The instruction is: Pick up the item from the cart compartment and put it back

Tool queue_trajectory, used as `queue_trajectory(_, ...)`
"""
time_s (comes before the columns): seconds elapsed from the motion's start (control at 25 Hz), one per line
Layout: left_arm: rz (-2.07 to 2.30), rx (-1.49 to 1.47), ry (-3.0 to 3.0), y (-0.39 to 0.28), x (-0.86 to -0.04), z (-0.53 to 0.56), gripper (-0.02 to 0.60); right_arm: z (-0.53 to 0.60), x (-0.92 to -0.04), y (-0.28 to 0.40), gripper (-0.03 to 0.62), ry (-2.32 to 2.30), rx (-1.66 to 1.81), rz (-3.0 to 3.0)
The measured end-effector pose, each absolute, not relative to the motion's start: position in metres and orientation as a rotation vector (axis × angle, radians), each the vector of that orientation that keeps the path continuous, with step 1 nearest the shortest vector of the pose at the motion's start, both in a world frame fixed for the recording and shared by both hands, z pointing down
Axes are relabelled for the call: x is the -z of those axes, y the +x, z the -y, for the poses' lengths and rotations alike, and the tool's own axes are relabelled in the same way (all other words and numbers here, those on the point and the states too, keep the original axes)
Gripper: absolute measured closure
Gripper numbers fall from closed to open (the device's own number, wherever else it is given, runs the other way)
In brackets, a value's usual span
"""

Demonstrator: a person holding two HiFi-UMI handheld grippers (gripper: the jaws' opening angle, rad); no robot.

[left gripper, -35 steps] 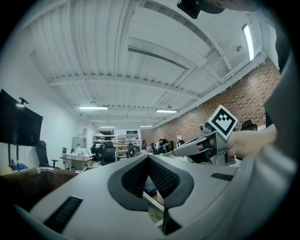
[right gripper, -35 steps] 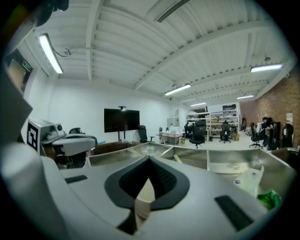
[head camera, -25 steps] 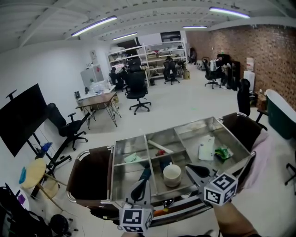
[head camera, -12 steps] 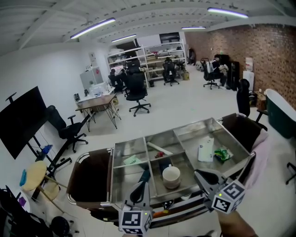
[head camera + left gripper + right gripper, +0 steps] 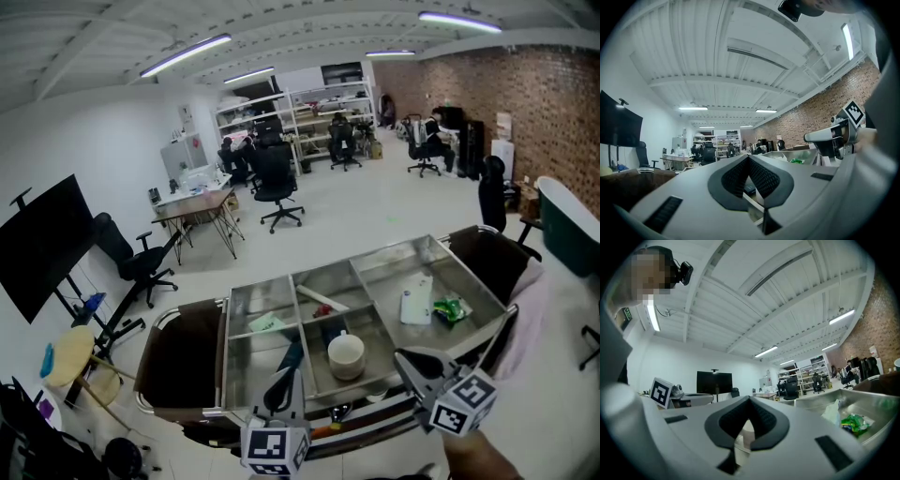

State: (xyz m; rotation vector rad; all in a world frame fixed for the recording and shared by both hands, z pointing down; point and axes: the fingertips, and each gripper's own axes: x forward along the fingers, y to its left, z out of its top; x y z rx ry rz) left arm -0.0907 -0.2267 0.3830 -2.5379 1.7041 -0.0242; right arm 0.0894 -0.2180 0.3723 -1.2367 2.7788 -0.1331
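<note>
cup point(image 5: 346, 354) stands upright in cart point(image 5: 384, 274) — middle compartment.

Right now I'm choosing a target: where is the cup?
In the head view, the cup stands in the cart's middle front compartment, between the left gripper and the right gripper.

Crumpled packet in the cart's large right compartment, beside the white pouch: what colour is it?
The packet is green, seen best in the right gripper view.
</note>
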Motion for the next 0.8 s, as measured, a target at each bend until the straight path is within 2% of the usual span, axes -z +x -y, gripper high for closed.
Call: queue_trajectory(0.8,-1.677,0.03,-2.553,-0.085,-0.381,0.225,0.581,0.226,-0.386,0.089,0.582,-1.264,0.188,-2.807)
